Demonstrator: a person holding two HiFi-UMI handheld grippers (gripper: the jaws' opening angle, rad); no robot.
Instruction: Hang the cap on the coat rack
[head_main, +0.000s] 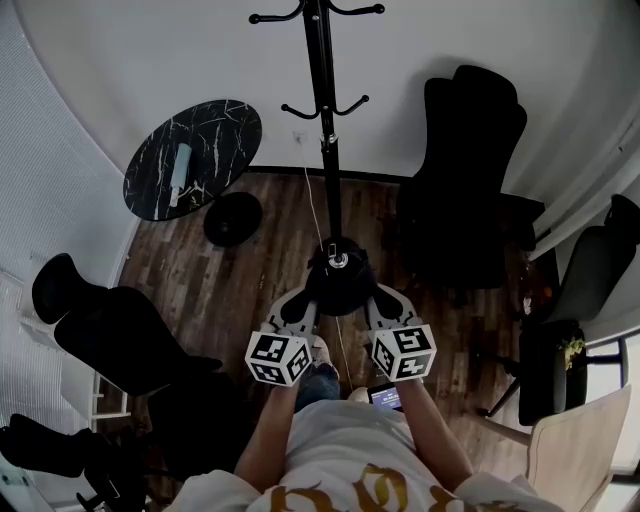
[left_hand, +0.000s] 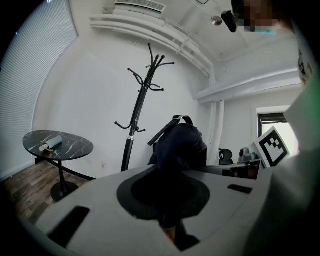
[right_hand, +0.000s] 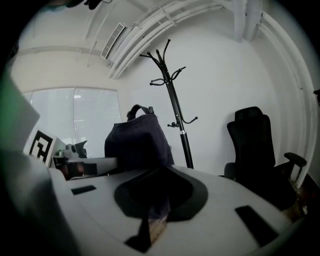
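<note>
While the person faces the coat rack (head_main: 326, 130), the left gripper (head_main: 303, 303) and right gripper (head_main: 377, 300) each have their jaws pinched tight on the dark cap (head_main: 338, 282) (left at its 9 o'clock edge, right at 3 o'clock). The cap hangs between them, with the rack's hooks at 12 o'clock beyond it. A round black table (head_main: 192, 158) stands at 10 o'clock.

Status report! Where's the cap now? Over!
Left gripper, right gripper both shut on cap. Cap held between them, not on coat rack yet. Way to rack looks clear.
</note>
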